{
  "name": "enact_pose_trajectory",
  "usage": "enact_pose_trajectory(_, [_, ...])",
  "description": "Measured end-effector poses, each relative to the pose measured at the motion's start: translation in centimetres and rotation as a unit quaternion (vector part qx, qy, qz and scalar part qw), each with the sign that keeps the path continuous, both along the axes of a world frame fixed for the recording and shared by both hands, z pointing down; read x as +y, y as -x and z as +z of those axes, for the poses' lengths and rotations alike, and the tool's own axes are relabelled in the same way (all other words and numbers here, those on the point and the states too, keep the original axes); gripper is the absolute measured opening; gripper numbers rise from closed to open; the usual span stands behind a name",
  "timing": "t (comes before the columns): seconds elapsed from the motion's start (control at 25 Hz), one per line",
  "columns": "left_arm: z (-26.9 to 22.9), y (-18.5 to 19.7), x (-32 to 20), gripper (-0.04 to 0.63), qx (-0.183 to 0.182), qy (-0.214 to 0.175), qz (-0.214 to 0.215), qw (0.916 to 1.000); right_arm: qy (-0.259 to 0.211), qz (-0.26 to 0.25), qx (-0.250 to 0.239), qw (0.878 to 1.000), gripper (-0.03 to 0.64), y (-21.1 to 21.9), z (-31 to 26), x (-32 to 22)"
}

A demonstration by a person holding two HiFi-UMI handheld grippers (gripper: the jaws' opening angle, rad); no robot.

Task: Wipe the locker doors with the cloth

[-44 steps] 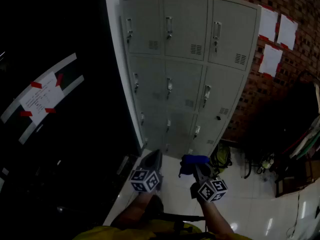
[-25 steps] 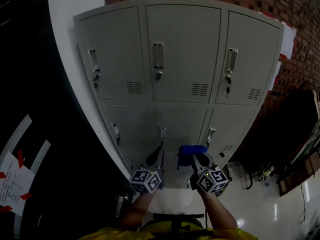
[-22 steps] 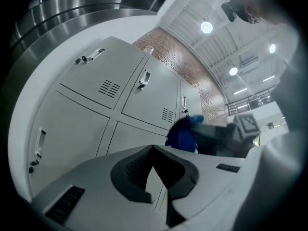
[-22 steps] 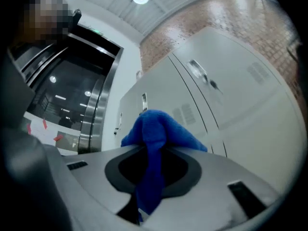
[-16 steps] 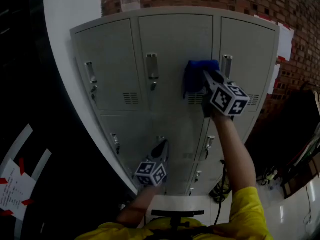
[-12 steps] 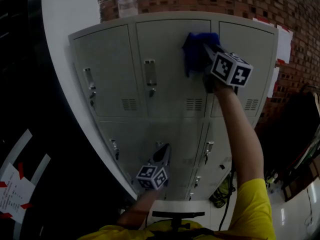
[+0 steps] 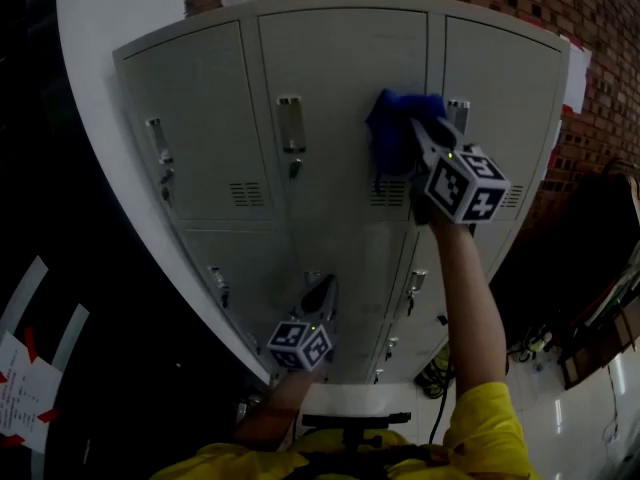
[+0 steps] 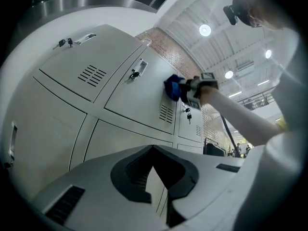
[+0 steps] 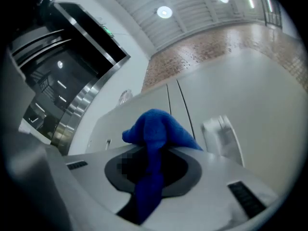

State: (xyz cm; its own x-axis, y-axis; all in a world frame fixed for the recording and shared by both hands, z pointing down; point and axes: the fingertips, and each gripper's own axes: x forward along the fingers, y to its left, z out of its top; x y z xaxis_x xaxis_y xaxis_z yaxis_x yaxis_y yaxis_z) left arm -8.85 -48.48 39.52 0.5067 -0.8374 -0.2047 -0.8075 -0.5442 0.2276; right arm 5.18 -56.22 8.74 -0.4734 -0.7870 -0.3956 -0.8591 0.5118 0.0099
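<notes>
Blue cloth (image 7: 392,140), clamped in my right gripper (image 7: 418,133), presses the shut top-middle locker door (image 7: 335,58), lower than before; my left gripper (image 7: 322,290) hangs clenched, empty.

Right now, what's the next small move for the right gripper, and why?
Probably sweep left across the top middle door: the right gripper holds the blue cloth at that door's right edge, above the vent, so most of its face lies leftward.
</notes>
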Motion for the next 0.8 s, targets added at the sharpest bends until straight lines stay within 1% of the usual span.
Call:
enact_pose_trajectory(0.12, [0.1,0.3,-0.1,-0.008,-0.002,-0.003,0.001,1.0000,0.074,0.008,-0.010,0.997,0.071,0.0,14.3,-0.6])
enact_pose_trajectory(0.2, [0.5,0.4,-0.1,-0.008,-0.007,0.000,0.003,1.0000,0.109,0.014,-0.016,0.994,0.071,0.2,21.2,-0.9])
enact_pose_trajectory(0.24, [0.7,0.4,-0.1,-0.008,-0.009,0.001,0.003,1.0000,0.120,0.014,-0.017,0.992,0.071,0.4,23.1,-1.0])
enact_pose_trajectory(0.28, [0.8,0.4,-0.2,-0.008,-0.011,0.003,0.004,0.9999,0.127,0.012,-0.017,0.992,0.071,0.5,23.9,-1.0])
enact_pose_trajectory(0.32, [0.9,0.4,-0.2,-0.008,-0.012,0.003,0.004,0.9999,0.127,0.006,-0.019,0.992,0.071,0.6,23.5,-0.8])
enact_pose_trajectory(0.36, [0.8,0.3,-0.1,-0.008,-0.012,0.003,0.004,0.9999,0.116,-0.003,-0.020,0.993,0.069,0.9,22.0,-0.5])
enact_pose_trajectory(0.44, [0.5,0.2,0.1,-0.008,-0.015,-0.001,0.004,0.9999,0.068,-0.026,-0.013,0.997,0.069,1.9,16.2,0.9])
enact_pose_trajectory(0.52, [0.1,-0.2,0.3,-0.008,-0.019,-0.006,0.008,0.9998,0.014,-0.046,-0.001,0.999,0.071,3.3,8.0,2.2])
enact_pose_trajectory(0.56, [-0.2,-0.4,0.4,-0.008,-0.021,-0.008,0.011,0.9997,-0.012,-0.051,-0.004,0.999,0.071,3.9,3.1,2.7])
enact_pose_trajectory(0.6, [-0.3,-0.6,0.6,-0.008,-0.023,-0.010,0.014,0.9996,-0.041,-0.047,-0.012,0.998,0.071,4.2,-1.9,3.1])
enact_pose_trajectory(0.68, [-0.1,-0.8,1.2,-0.008,-0.027,-0.009,0.017,0.9994,-0.092,-0.018,-0.019,0.995,0.071,4.7,-10.7,3.5])
enact_pose_trajectory(0.72, [0.2,-0.8,1.4,-0.007,-0.029,-0.006,0.017,0.9994,-0.100,-0.009,-0.013,0.995,0.071,5.1,-13.8,3.2])
enact_pose_trajectory(0.8, [0.7,-0.6,1.7,-0.008,-0.029,0.002,0.015,0.9995,-0.086,-0.015,-0.008,0.996,0.071,6.0,-17.2,2.3])
